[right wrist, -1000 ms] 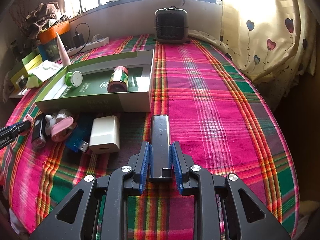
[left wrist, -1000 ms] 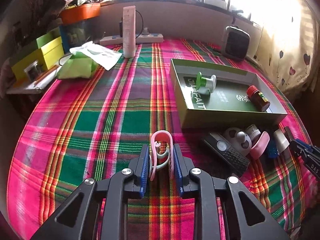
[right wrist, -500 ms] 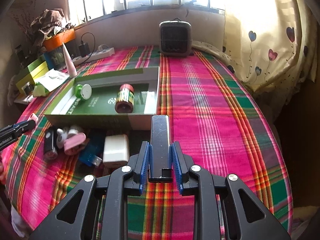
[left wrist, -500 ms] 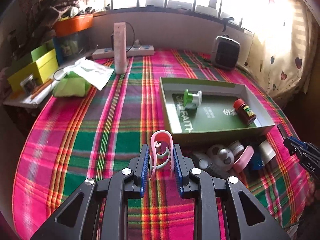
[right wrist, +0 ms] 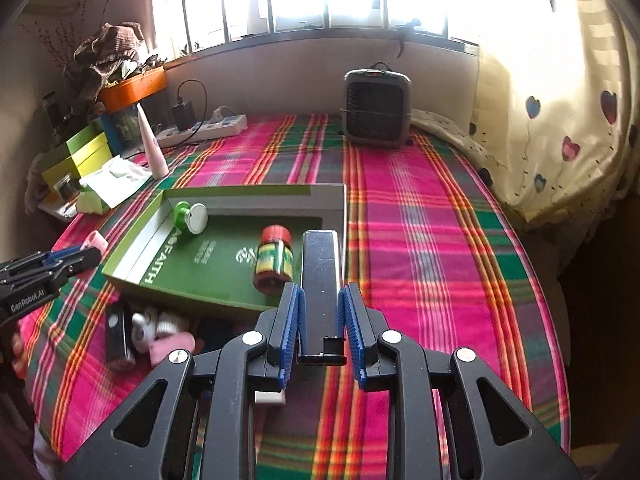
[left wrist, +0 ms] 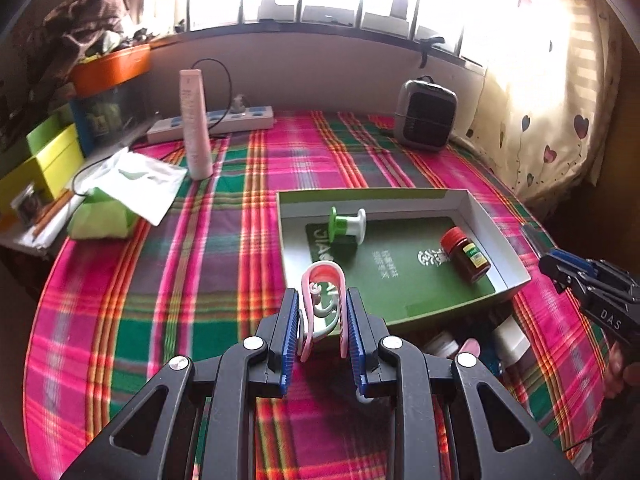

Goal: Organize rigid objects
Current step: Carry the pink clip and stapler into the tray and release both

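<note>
A: What has each gripper got?

B: The left gripper [left wrist: 323,316] is closed down on a pink clip [left wrist: 323,304], its blue pads pressing both arms of the loop, and it hangs above the plaid cloth [left wrist: 168,280] by the near left corner of the green box [left wrist: 502,236]. The right gripper [right wrist: 320,316] is clamped tight on a flat black bar [right wrist: 320,276] that sticks out forward between the fingers, close to the box's [right wrist: 120,268] right wall.

A: What's inside the box?

B: A green-and-white spool [left wrist: 347,225] on its side near the far left corner, and a red-capped brown jar [left wrist: 466,254] lying toward the right side. The middle of the green floor is bare.

A: And along the edges?

B: Below the near wall sits a huddle of small things: a black remote [right wrist: 117,334], a white rounded piece [right wrist: 150,322], a pink case [right wrist: 172,348], a white adapter [left wrist: 510,338]. They crowd that side, partly hidden by the fingers.

A: Open room elsewhere?

B: Wide bare cloth to the left of the box and on the right side of the table. Farther back stand a white tube [left wrist: 195,124], a power strip [left wrist: 216,124], a tissue pack [left wrist: 120,196] and a small grey heater [right wrist: 377,108], all well apart from the box. A heart-print curtain [right wrist: 560,120] hangs on the right under a bright window.
</note>
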`<state>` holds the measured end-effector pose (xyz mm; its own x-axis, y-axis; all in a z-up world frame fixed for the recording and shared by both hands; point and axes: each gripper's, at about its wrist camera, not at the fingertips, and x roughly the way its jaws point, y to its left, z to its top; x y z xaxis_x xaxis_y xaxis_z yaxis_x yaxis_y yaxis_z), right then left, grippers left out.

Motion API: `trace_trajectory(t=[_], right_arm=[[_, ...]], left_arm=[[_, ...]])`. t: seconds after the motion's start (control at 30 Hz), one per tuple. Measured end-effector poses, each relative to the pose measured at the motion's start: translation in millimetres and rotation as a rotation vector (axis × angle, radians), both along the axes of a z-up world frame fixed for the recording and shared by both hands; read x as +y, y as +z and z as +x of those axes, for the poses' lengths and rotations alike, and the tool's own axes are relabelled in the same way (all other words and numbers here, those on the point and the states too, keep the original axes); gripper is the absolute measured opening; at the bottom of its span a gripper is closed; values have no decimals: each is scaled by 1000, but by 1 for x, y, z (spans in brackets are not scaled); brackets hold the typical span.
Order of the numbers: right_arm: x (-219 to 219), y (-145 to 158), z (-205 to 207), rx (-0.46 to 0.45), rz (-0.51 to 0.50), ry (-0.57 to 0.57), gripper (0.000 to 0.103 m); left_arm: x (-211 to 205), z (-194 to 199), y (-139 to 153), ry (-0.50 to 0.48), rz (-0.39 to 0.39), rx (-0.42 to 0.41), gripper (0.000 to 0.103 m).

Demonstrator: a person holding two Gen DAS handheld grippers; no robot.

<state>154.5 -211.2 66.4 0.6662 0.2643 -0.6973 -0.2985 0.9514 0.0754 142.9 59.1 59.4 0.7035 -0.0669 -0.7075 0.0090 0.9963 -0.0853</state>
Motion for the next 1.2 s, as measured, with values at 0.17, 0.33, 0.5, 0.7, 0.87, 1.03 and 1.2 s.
trace_trajectory(t=[0.17,0.33,0.5,0.7,0.87,1.03,1.2], right_arm=[[8,1,19,10,-1,21,24],[15,-4,39,37,-7,37,24],[20,-8,58,61,-12,48,24],[25,-15,77,92,-24,62,24],[28,-23,86,114,-39,69,24],[31,-30,93,134,-55,75,24],[36,-34,96,145,-67,91,24]], left_arm=[[-4,20,-2,-14,-5,12,22],[-8,34,-8,-28,-4,27,22],[-11,49,-13,-35,-2,40,22],[-13,64,-24,-35,0,68,22],[-14,72,-31,-37,3,85,22],[-15,78,-37,-38,8,99,22],[-16,81,-41,-41,10,107,22]])
